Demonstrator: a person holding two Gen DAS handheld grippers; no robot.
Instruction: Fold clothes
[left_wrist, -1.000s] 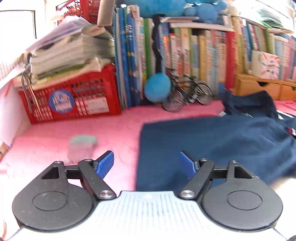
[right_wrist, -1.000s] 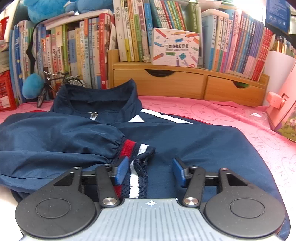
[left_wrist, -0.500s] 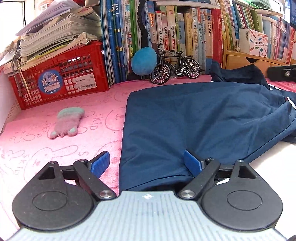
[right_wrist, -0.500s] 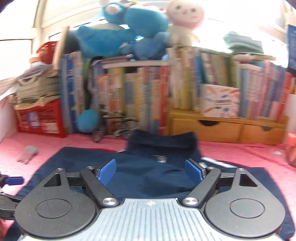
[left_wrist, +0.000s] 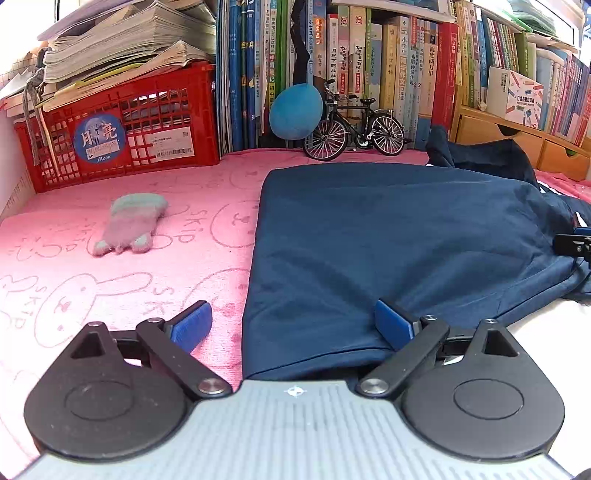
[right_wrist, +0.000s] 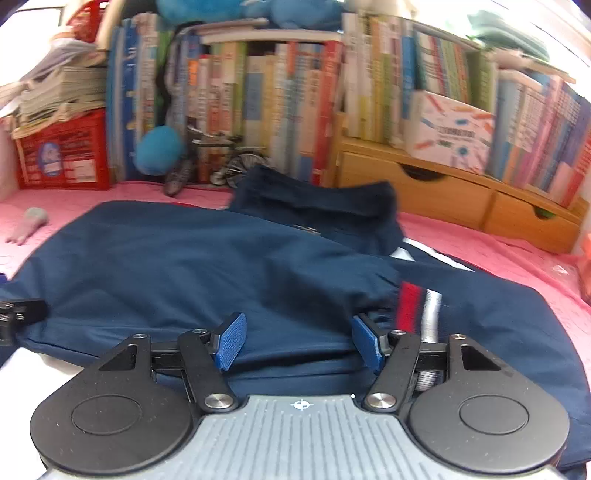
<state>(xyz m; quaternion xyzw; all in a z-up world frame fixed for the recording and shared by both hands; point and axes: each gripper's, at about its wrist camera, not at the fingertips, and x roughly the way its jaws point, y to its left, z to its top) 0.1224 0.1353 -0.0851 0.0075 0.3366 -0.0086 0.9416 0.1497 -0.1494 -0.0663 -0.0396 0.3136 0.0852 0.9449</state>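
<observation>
Lying flat across the pink counter (left_wrist: 110, 266), the navy jacket (left_wrist: 388, 229) fills the centre and right of the left wrist view, its smooth, faintly creased woven cloth ending in a straight left edge. The counter's cover is a nubby pink fabric printed with rabbit outlines and "SKIP" lettering. The left gripper (left_wrist: 291, 325) sits low at the bottom of the frame with its fingers spread wide and released: the left blue ribbed pad (left_wrist: 192, 325) is over bare pink cloth, the right one over the jacket's near hem, nothing between them.

In the right wrist view, somewhat blurred, the jacket's folded sleeve lies across the body, its ribbed cuff (right_wrist: 419, 306) striped red, navy and white at centre right. The stand-up collar (right_wrist: 314, 199) rises at upper centre. The right gripper (right_wrist: 299, 341) is likewise released, fingers apart above the jacket's near edge, the cuff just beside its right finger.

A small fuzzy grey sock (left_wrist: 129, 225) lies on the counter at left, well apart from the jacket. Behind it stands a red plastic lattice crate (left_wrist: 122, 129) stacked with papers, then upright books (left_wrist: 369, 66), a round blue plush (left_wrist: 295, 110) and a wire-spoked model bicycle (left_wrist: 354, 127).
</observation>
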